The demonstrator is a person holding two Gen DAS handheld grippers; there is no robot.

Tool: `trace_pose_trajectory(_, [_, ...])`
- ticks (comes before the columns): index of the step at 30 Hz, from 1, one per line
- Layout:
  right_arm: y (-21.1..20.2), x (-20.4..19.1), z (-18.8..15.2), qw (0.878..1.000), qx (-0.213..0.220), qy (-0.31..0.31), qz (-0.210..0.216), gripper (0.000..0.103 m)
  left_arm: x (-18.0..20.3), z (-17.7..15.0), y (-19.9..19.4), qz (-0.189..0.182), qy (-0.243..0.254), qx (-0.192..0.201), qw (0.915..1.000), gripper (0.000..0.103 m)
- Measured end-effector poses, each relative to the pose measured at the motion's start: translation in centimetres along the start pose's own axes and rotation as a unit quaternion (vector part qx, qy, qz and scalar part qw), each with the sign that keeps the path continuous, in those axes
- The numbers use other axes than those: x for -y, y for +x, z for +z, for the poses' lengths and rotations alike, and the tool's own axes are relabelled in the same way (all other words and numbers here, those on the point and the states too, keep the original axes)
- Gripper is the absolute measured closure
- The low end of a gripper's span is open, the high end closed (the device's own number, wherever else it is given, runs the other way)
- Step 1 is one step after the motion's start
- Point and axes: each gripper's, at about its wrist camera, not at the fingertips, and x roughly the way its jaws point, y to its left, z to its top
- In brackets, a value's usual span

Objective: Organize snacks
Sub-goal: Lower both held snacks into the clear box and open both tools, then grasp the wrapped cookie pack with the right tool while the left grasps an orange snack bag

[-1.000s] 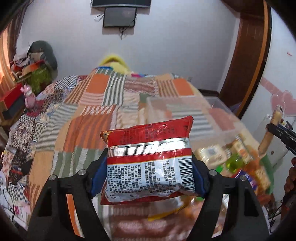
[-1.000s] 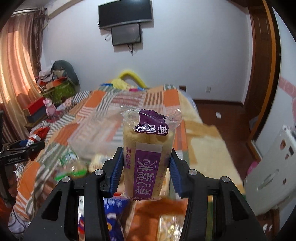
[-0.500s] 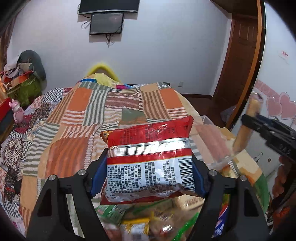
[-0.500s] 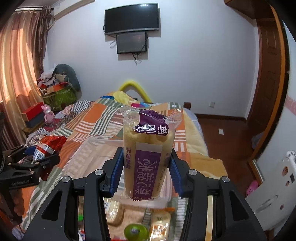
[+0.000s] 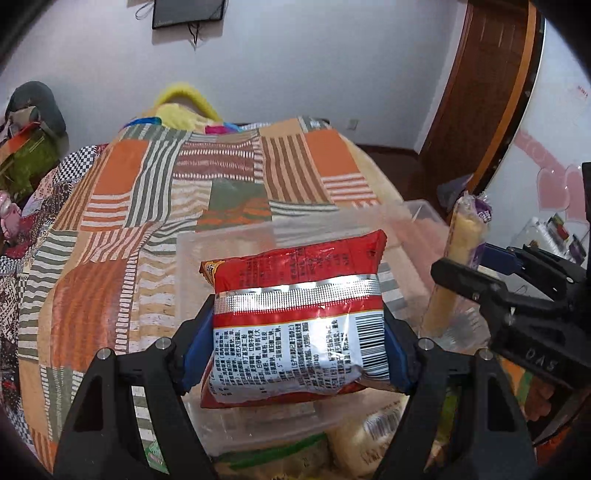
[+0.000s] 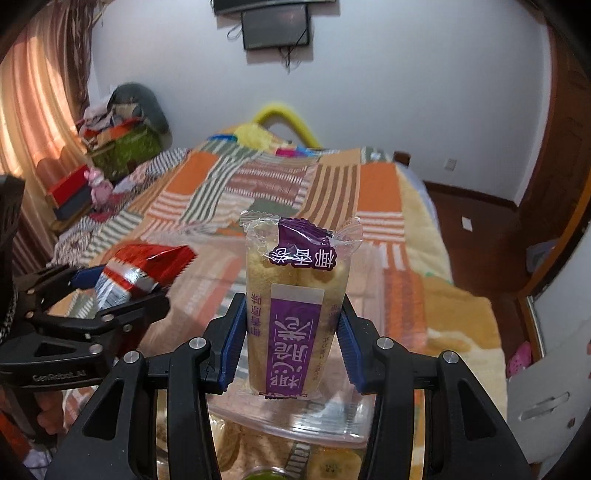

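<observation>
My left gripper [image 5: 295, 343] is shut on a red and silver snack bag [image 5: 295, 295], held back side up over a clear plastic bin [image 5: 229, 243] on the bed. My right gripper [image 6: 291, 336] is shut on a yellow snack in a clear wrapper with a purple label [image 6: 295, 288], upright above the same clear bin [image 6: 303, 421]. In the left wrist view the right gripper [image 5: 476, 277] and its yellow snack [image 5: 461, 254] stand at the right. In the right wrist view the left gripper [image 6: 122, 291] with the red bag [image 6: 140, 269] is at the left.
A patchwork striped blanket [image 5: 147, 192] covers the bed. More packaged snacks [image 5: 369, 435] lie just in front of the bin. A wooden door [image 5: 480, 96] stands at the right, a wall screen [image 5: 188, 13] at the back, and clutter [image 6: 118, 136] by the curtain.
Both grippers have moved forward and a little down with their snacks, coming over the clear bin. They now stand closer side by side. Neither grip has changed.
</observation>
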Motion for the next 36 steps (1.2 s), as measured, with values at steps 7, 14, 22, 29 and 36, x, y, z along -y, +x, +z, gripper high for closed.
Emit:
trace_pose_trajectory(7, [1.7, 0.1, -0.1, 0.999, -0.039, -0.017, -0.011, 0.059, 0.0, -0.2, 1.3, -0.016, -0.001, -0.024, 0.9996, 0.019])
trace_pose_trajectory(14, [0.0, 0.1, 0.1, 0.999, -0.024, -0.025, -0.022, 0.047, 0.4, 0.2, -2.3, -0.010, 0.012, 0.026, 0.9995, 0.012])
trace_pose_trajectory(22, [-5.1, 0.1, 0.5, 0.999, 0.026, -0.017, -0.028, 0.046, 0.5, -0.6, -9.1, 0.000, 0.018, 0.082, 0.9965, 0.010])
trace_pose_trajectory(29, [-10.7, 0.2, -1.1, 0.997, 0.076, -0.005, -0.030, 0.042, 0.4, -3.4, -13.1, 0.019, 0.032, 0.088, 0.9954, 0.009])
trace_pose_trajectory(36, [-14.0, 0.5, -4.4, 0.994, 0.092, -0.006, -0.056, 0.038, -0.5, -7.8, -14.0, 0.034, 0.034, 0.056, 0.9973, 0.009])
